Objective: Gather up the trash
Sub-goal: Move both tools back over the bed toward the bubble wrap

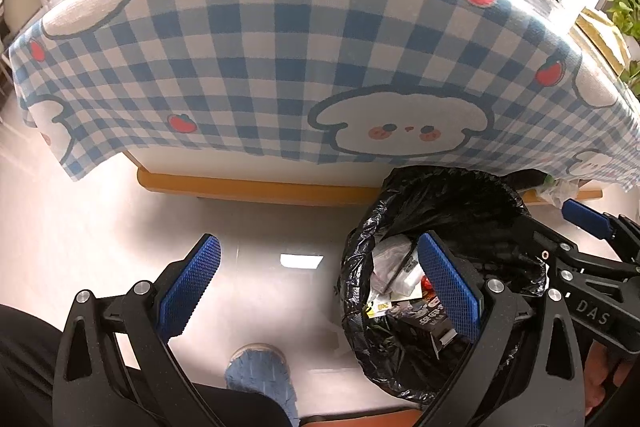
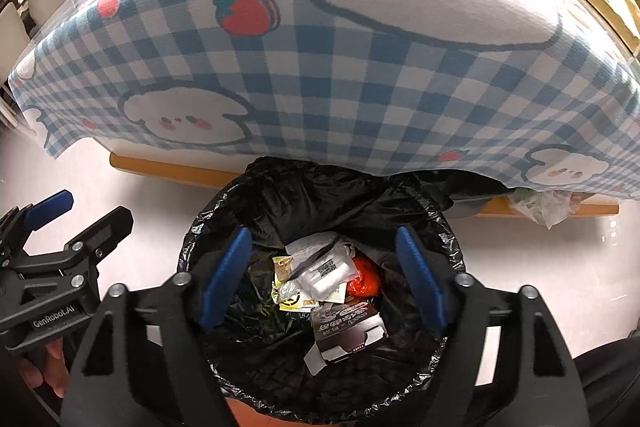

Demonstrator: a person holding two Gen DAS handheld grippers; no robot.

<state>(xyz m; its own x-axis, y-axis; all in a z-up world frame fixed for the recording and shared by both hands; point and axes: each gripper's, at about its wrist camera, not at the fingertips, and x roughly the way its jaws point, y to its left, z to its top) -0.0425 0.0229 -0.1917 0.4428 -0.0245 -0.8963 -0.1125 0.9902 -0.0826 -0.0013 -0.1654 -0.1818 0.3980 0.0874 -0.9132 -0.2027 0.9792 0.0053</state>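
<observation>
Right gripper (image 2: 322,275) hangs over the bin (image 2: 256,187), jaws apart and empty — trash (image 2: 328,271) lies inside. Left gripper (image 1: 320,283) beside it, jaws apart too, by the counter (image 1: 240,187).

We see a table (image 1: 256,193) with a wooden edge filling the upper frame, draped in a blue-and-white checked cloth (image 1: 280,39) with cartoon dogs and strawberries. Glossy pale floor (image 1: 80,227) spreads below; green leaves (image 1: 626,11) sit far right.
</observation>
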